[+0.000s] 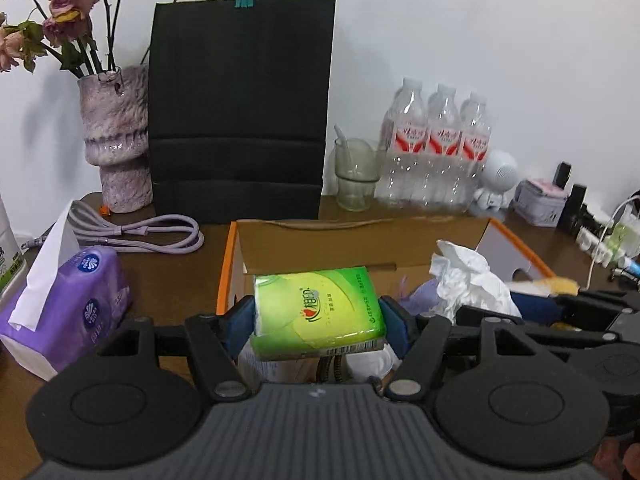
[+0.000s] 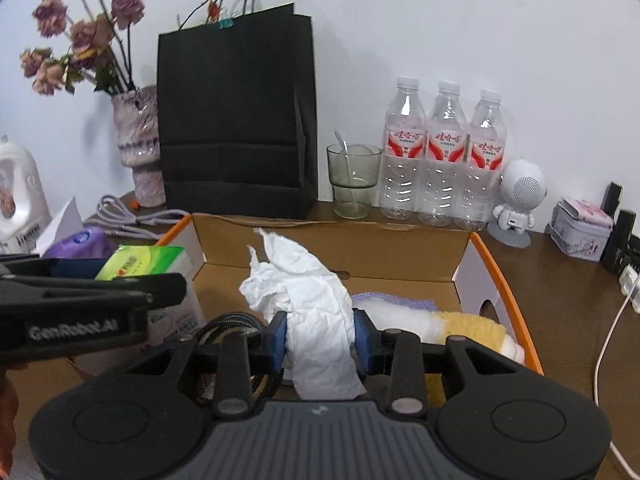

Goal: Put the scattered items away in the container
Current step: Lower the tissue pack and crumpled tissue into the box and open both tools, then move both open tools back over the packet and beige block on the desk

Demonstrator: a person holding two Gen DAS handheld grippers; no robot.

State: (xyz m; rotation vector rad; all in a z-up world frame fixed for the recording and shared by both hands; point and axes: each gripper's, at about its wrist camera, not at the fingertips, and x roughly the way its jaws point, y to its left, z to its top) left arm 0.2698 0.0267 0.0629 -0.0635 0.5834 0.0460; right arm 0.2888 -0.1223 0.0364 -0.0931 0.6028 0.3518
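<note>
An open cardboard box with orange edges [image 1: 228, 256] [image 2: 500, 276] stands in the middle of the brown table. My left gripper [image 1: 318, 320] is shut on a green tissue pack [image 1: 320, 312], held over the box's left part; the pack also shows in the right wrist view [image 2: 140, 260]. My right gripper [image 2: 320, 340] is shut on a crumpled white tissue [image 2: 304, 292], held over the box's middle; the tissue also shows in the left wrist view [image 1: 468, 280]. Inside the box lie a white and yellow fluffy cloth [image 2: 460, 328], a purple-edged cloth [image 2: 392, 300] and a dark braided cable [image 2: 240, 324].
A purple tissue pack [image 1: 68, 304] and a coiled lilac cable [image 1: 152, 232] lie left of the box. Behind stand a vase of dried roses [image 1: 116, 136], a black paper bag [image 1: 240, 108], a glass with a spoon [image 2: 352, 184], three water bottles [image 2: 440, 160], a white robot figure [image 2: 516, 200] and a tin [image 2: 580, 228].
</note>
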